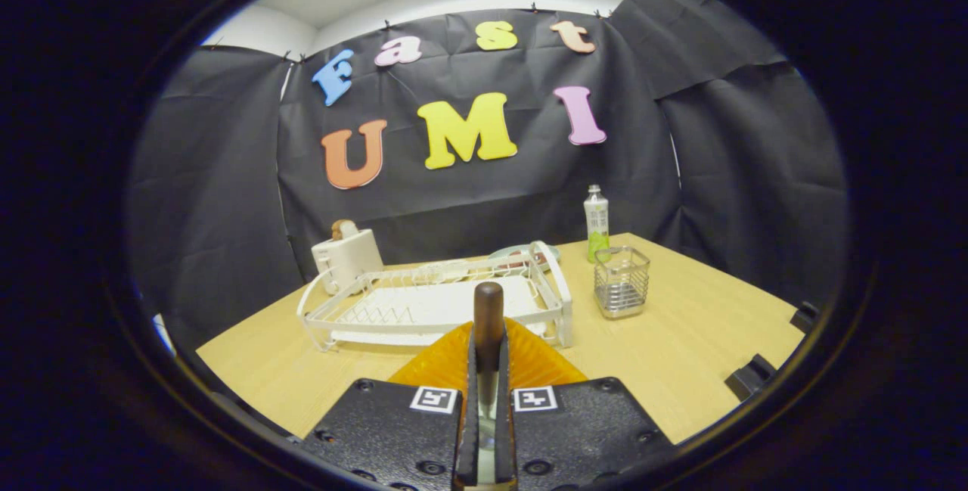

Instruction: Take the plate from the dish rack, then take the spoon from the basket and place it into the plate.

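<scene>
Spoon (488, 324) is right in the hand-held gripper (488, 370), both fingers clamped on it w/ the brown wooden handle end sticking up and fwd past the tips. Metal part runs down btwn the fingers toward the gripper body; bowl end is cut off low down, can't make it out.

Plate (523, 253) sits at the far side of the bench, just behind the dish rack's far right corner. Mostly hidden by the rack's rails: only a pale greenish rim arc shows, plus a hint of something reddish at it, too small to tell what.

Dish rack (435, 302) is white, wire-and-frame, lying across the middle of the bench (681, 355), just beyond the fingers. Its near edge is partly blocked by the spoon handle and the gripper. Looks like a white tray inside; wire tines at its left part.

Basket (621, 282): clear/metal mesh cup, standing upright right of the rack, near but apart from it. Contents hard to read through the mesh.

Behind the basket, toward the far right corner of the bench, an upright bottle (596, 223) w/ greenish liquid low in it. At the far left corner, a white toaster (346, 259) w/ smth brown poking out the top, just behind the rack's left end; touching or not, can't tell.

Bench is light wood.
</scene>
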